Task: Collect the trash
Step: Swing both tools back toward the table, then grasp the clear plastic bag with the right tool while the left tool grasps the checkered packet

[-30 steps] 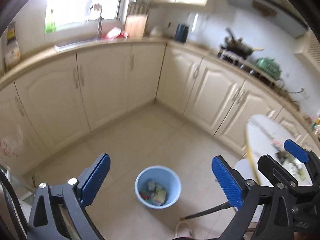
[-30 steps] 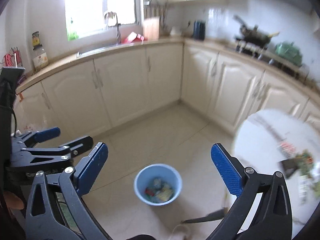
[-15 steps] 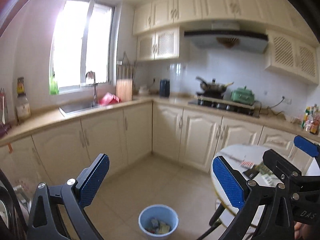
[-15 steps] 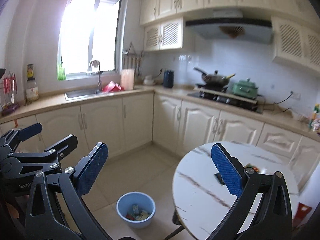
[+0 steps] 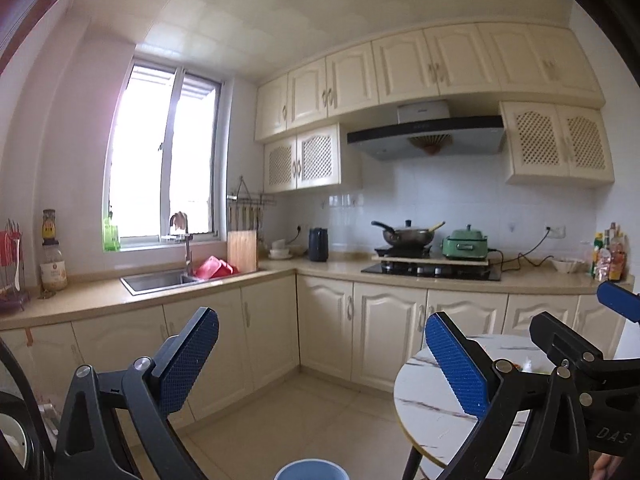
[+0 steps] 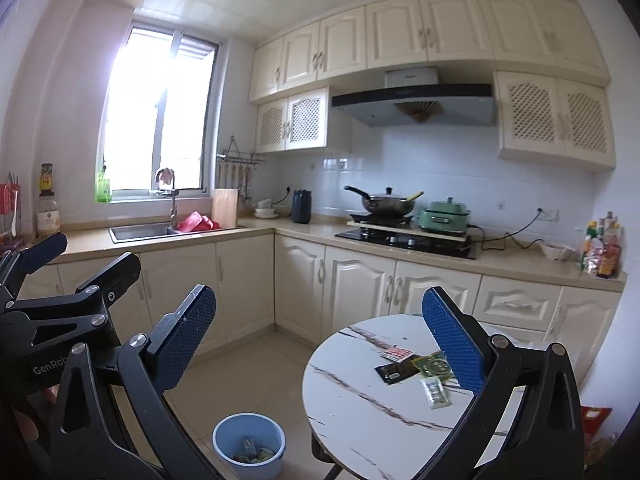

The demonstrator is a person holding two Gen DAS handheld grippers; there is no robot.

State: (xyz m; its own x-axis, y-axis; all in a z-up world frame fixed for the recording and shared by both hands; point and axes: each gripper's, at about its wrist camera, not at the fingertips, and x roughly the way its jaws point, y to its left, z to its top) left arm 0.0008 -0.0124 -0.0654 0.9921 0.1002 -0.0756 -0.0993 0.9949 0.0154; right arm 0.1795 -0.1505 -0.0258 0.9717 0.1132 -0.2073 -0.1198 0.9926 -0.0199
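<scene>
Tilted up since a sec ago: both cams swung from floor to cabinets + ceiling, bin slid to bottom edge, table now in lower right. Partly done, by the look of it: blue bin (image 6: pixel 249 443) at bottom centre-left of right view already holds several wrappers, only its rim showing at bottom centre in left view. Left to do: round marble table (image 6: pixel 360 396) at lower right carries four flat packets, grouped near right finger pad. Largest to smallest: black packet (image 6: pixel 394 373), green round-print packet (image 6: pixel 434 364), pale green sachet (image 6: pixel 435 391), red-white packet (image 6: pixel 396 354). All thin, crinkly, lying flat, so prob. need edge pinch. Left gripper (image 5: pixel 332 364) spread wide, empty. Right gripper (image 6: pixel 328 344) likewise spread wide, nothing held.
</scene>
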